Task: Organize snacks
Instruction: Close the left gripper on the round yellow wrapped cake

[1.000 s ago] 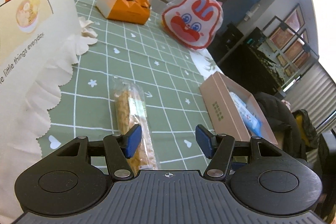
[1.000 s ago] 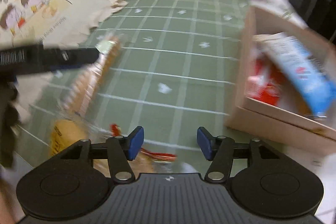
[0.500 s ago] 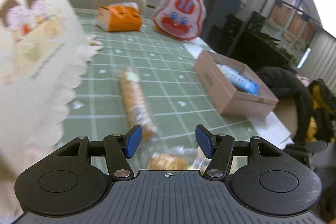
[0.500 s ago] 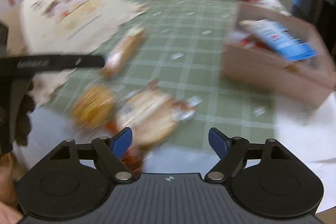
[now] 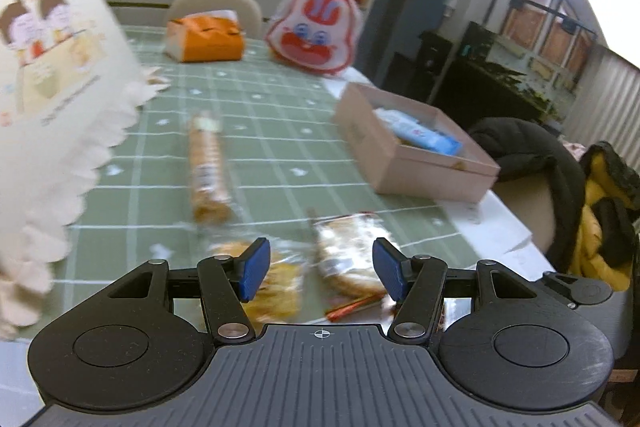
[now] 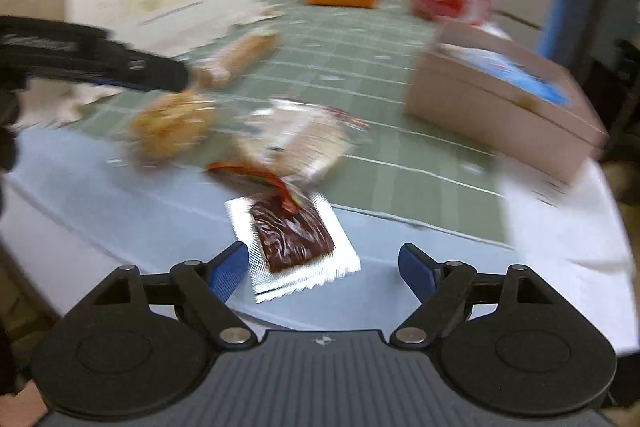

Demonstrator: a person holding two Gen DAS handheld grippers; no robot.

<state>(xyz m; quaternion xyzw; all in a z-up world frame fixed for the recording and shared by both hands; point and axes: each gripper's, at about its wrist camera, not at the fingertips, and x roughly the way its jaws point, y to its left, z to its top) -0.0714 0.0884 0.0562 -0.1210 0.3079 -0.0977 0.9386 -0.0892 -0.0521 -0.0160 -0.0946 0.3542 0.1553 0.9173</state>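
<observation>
Several blurred, clear-wrapped snacks [image 6: 294, 143]

right gripper [image 6: 322, 267] jaws apart | foil sachet [image 6: 292, 241] between (dark filling) | cardboard box [image 6: 500, 107] far right

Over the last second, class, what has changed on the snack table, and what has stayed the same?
Both tongs, left and right, drew back toward the table's near edge, open and empty; nothing was gripped or released. The right tongs opened wider. The long cracker pack and cardboard box stayed put.
</observation>
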